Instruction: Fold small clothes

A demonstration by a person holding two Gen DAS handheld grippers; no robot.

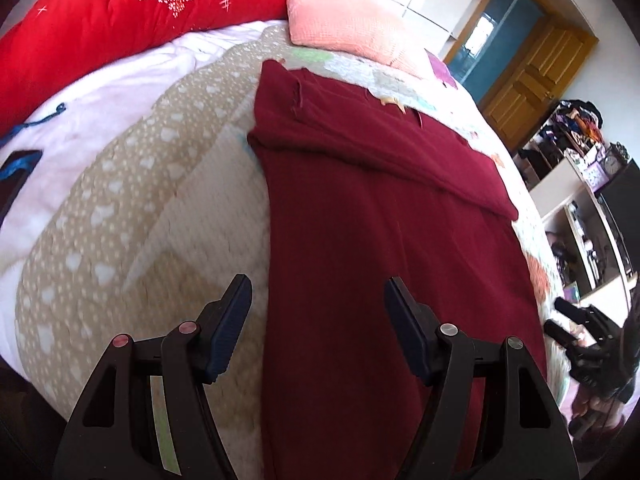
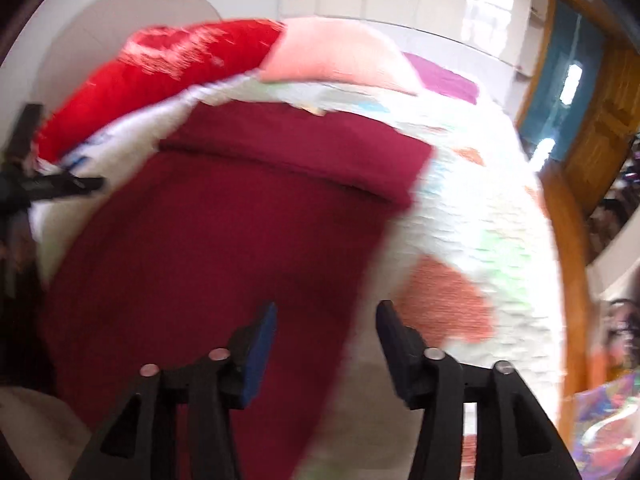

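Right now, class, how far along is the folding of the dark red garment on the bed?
Done: the dark red garment lies flat with one band folded across its far end. In hand: nothing; the left gripper and right gripper hover open over its near edges. Left: the remaining folds.

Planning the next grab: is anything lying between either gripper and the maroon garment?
Nothing visible. The left gripper is open at the maroon garment's left edge, the right gripper open at its right edge. The pink pillow lies beyond it.
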